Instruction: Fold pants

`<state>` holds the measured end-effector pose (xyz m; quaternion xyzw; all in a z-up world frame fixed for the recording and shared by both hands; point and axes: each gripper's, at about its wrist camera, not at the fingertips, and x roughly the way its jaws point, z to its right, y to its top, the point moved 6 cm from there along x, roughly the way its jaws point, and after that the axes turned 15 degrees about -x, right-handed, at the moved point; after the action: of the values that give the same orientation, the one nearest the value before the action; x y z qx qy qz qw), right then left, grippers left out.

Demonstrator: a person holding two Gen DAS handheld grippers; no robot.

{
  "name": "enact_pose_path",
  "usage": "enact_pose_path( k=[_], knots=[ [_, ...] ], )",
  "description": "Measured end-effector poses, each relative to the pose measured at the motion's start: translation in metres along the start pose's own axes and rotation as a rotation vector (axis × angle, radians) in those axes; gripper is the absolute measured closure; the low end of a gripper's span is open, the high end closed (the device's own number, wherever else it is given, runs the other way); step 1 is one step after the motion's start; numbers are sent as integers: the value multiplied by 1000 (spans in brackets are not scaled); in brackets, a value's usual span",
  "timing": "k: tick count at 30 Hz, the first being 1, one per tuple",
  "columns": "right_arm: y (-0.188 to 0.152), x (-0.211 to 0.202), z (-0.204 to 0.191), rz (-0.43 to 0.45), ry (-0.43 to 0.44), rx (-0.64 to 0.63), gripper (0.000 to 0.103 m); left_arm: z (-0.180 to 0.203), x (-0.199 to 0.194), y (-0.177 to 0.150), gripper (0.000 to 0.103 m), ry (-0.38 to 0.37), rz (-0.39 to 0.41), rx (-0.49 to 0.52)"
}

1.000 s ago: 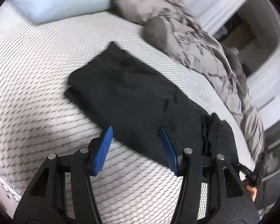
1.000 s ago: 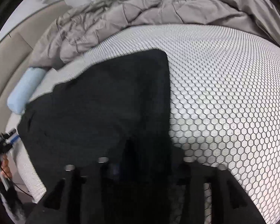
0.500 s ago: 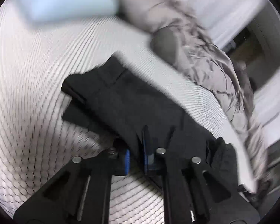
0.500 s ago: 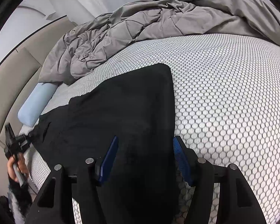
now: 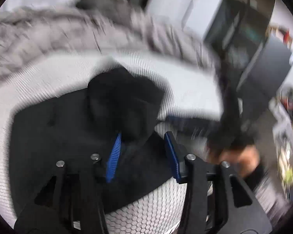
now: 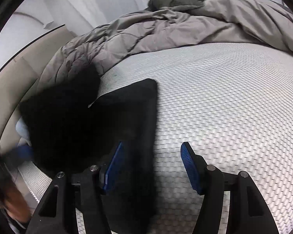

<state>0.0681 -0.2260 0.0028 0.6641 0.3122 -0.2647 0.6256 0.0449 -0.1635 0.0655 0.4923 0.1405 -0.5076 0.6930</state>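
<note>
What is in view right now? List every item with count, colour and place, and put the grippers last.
pants: one, black, on the mattress, one end piled back over the rest.
mattress: one, white with honeycomb weave, under the pants.
comforter: one, grey, bunched along the far side of the mattress.
pillow: one, pale blue, mostly hidden behind the pants.
left gripper: one, black with blue pads, open over the pants.
right gripper: one, black with blue pads, open at the pants' edge.
</note>
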Motion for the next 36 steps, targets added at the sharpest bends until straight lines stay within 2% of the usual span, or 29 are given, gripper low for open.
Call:
enact_pose_path(
  k=[2,4,5,7,8,9,10,12,15,17,19,22,25,26,27,28,30,33,35,36],
  knots=[
    [-4,-5,12,-3,-12,24,41,-15,19,-15,62,36,-81,-39],
    [-6,-12,20,5,-10,35,41,-24,10,-24,62,-7,-91,-72],
    [-6,-16,23,14,-6,39,41,-26,2,-26,62,-24,-65,-77],
    [-6,-21,22,32,39,52,41,-40,-25,-19,55,-21,37,-90],
    [-5,-22,19,37,69,54,41,-52,-38,-14,43,-8,89,-107],
    [-5,-23,15,41,100,52,41,-60,-44,-8,36,6,128,-127],
    [-5,-23,8,43,143,47,41,-72,-48,1,36,26,169,-154],
    [-7,-16,-7,28,254,52,41,-108,-58,0,36,105,200,-219],
    [-12,-3,-26,-16,355,53,41,-146,-48,-5,36,231,166,-255],
    [-14,8,-33,-54,362,48,41,-168,-40,-15,36,388,115,-206],
    [-19,23,-39,-113,347,45,41,-191,-37,-28,35,465,86,-193],
    [-20,37,-46,-127,360,57,41,-215,-38,-39,34,401,70,-262],
    [-14,45,-59,-124,364,33,42,-224,-45,-42,34,374,80,-286],
    [-14,47,-60,-119,344,23,46,-226,-47,-43,34,366,82,-295],
    [-14,48,-63,-115,310,-1,61,-228,-48,-44,34,360,81,-305],
    [-13,50,-65,-112,300,-17,71,-229,-48,-43,34,357,80,-309],
    [-8,40,-70,-79,322,-36,81,-230,-49,-41,34,359,79,-310],
    [-7,14,-73,-51,382,-54,82,-218,-58,-39,34,345,79,-314],
    [-15,11,-68,-75,333,-82,79,-213,-61,-38,34,335,82,-300],
    [-24,21,-59,-129,266,-98,67,-211,-61,-39,34,345,76,-290]
  ],
)
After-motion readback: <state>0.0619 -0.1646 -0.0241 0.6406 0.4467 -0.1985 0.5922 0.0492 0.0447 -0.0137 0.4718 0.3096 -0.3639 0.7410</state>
